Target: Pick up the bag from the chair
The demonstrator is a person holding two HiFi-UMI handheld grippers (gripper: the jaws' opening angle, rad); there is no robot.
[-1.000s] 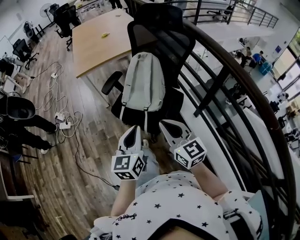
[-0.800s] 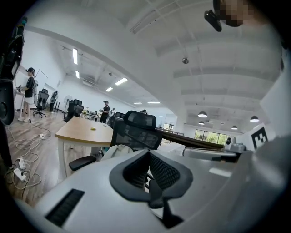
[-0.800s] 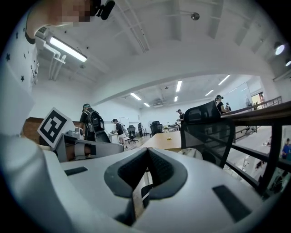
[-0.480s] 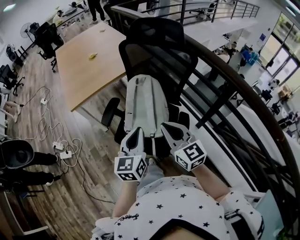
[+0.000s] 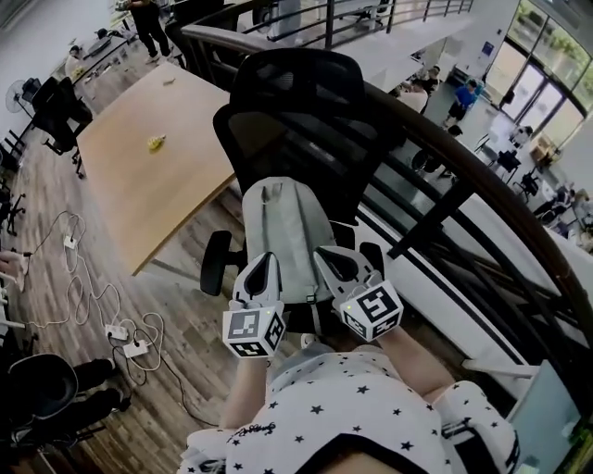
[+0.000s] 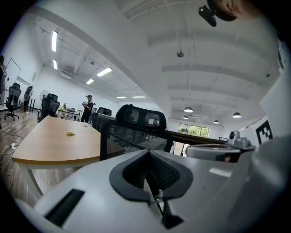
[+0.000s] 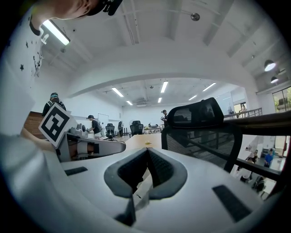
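Note:
A light grey backpack (image 5: 285, 231) leans upright against the mesh back of a black office chair (image 5: 301, 130), its base on the seat. My left gripper (image 5: 262, 268) hovers in front of the bag's lower left part, jaws shut and empty. My right gripper (image 5: 326, 259) is beside it, in front of the bag's lower right, also shut on nothing. In the left gripper view the chair's headrest (image 6: 138, 116) shows above the closed jaws; in the right gripper view the chair back (image 7: 204, 132) fills the right side. The bag itself is hidden in both gripper views.
A wooden table (image 5: 157, 176) stands left of the chair. A dark curved railing (image 5: 463, 176) runs behind and to the right. Cables and power strips (image 5: 125, 338) lie on the wood floor at left. People stand far off by other desks (image 5: 148, 18).
Both grippers have moved forward toward the chair, side by side; chair and bag now sit nearer and more central. The jaws stayed shut.

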